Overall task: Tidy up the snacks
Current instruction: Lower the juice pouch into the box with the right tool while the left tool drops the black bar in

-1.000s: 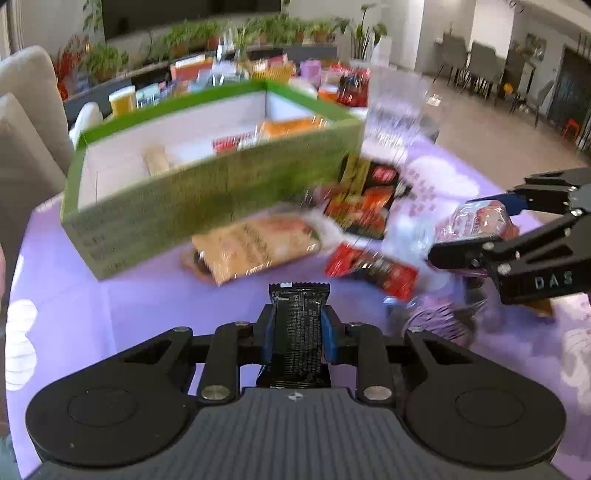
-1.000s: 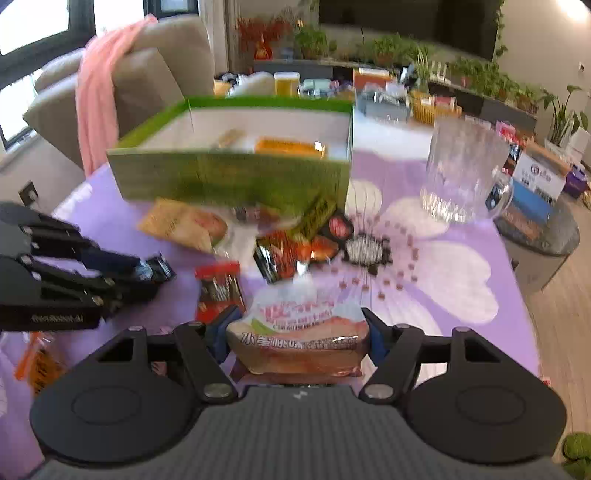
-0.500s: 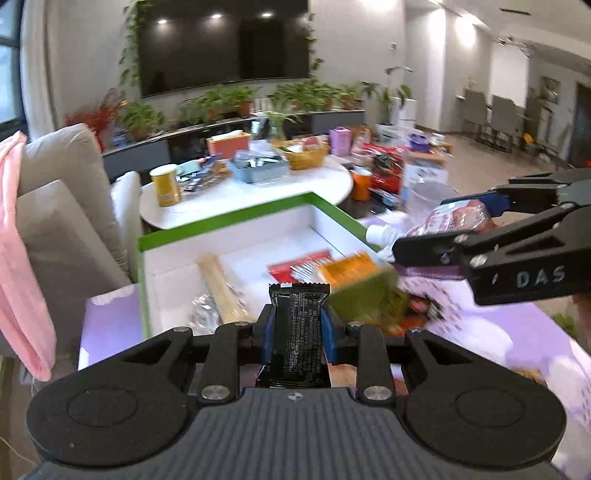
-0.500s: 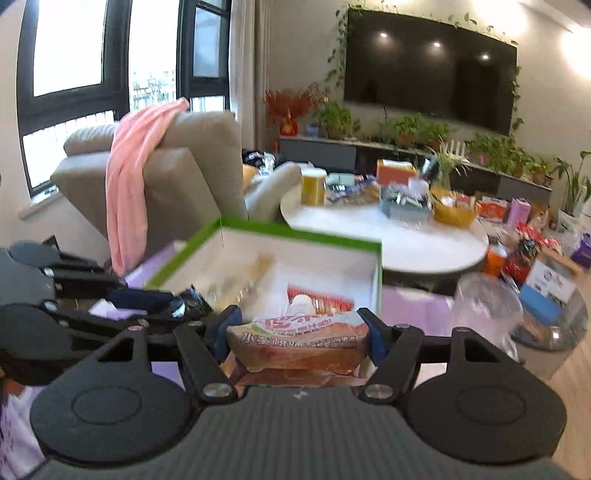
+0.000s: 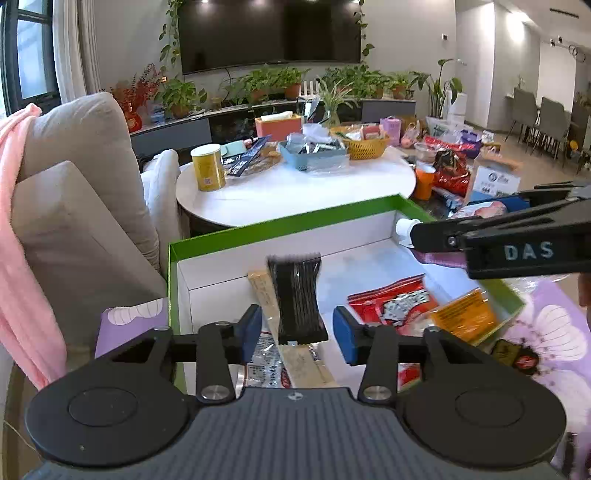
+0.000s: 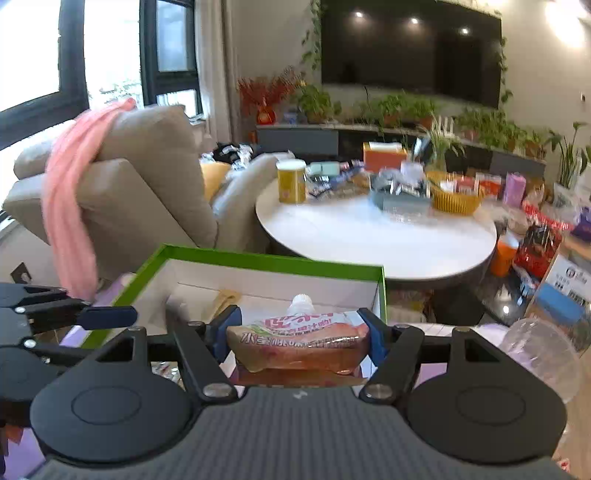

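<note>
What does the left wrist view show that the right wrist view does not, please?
Only the left wrist view: the black bar, loose between the left gripper's fingers, which have just been opening, over the box's red packet and orange packet.

Only the right wrist view: the window, and the pouch's printed front, clamped in the right gripper.

Both: the green box, the white table, the yellow can, the sofa and the TV.

box (image 5: 280, 227): on table (image 5: 554, 332) | round table (image 5: 295, 192): behind box
</note>
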`<state>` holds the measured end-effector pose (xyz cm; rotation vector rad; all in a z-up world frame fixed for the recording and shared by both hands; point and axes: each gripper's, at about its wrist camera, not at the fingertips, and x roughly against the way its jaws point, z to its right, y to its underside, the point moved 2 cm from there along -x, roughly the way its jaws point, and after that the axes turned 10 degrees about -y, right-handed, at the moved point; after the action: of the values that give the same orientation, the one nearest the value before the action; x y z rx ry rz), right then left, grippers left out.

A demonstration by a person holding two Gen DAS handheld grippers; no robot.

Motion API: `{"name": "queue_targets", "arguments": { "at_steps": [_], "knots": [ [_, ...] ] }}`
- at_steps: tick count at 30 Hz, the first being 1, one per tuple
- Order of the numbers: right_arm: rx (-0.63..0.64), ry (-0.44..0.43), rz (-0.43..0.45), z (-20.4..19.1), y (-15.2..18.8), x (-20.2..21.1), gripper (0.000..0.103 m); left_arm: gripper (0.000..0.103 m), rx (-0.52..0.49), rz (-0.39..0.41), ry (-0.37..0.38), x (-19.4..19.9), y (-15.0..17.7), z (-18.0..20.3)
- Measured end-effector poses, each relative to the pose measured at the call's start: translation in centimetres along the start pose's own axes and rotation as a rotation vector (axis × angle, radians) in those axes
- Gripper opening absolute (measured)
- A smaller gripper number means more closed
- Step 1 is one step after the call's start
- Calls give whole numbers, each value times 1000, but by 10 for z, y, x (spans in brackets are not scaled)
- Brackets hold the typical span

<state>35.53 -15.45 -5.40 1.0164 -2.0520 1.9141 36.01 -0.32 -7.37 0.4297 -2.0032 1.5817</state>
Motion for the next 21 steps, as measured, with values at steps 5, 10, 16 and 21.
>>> {"name": "queue_targets", "arguments": {
  "at_steps": [5, 10, 16, 21],
  "knots": [
    [10, 78, -56, 0, 9, -14, 53, 52, -24, -21, -11, -7, 11, 4],
    [43, 92, -8, -4, 11, 6, 53, 52, -25, -1, -18, 5, 13, 1],
    [76, 109, 162, -17, 18, 53, 53, 52, -27, 35, -32, 29, 16, -1],
    [136, 106, 237, -34, 33, 89, 53, 52, 7, 41, -37, 48, 22, -6]
  ]
}}
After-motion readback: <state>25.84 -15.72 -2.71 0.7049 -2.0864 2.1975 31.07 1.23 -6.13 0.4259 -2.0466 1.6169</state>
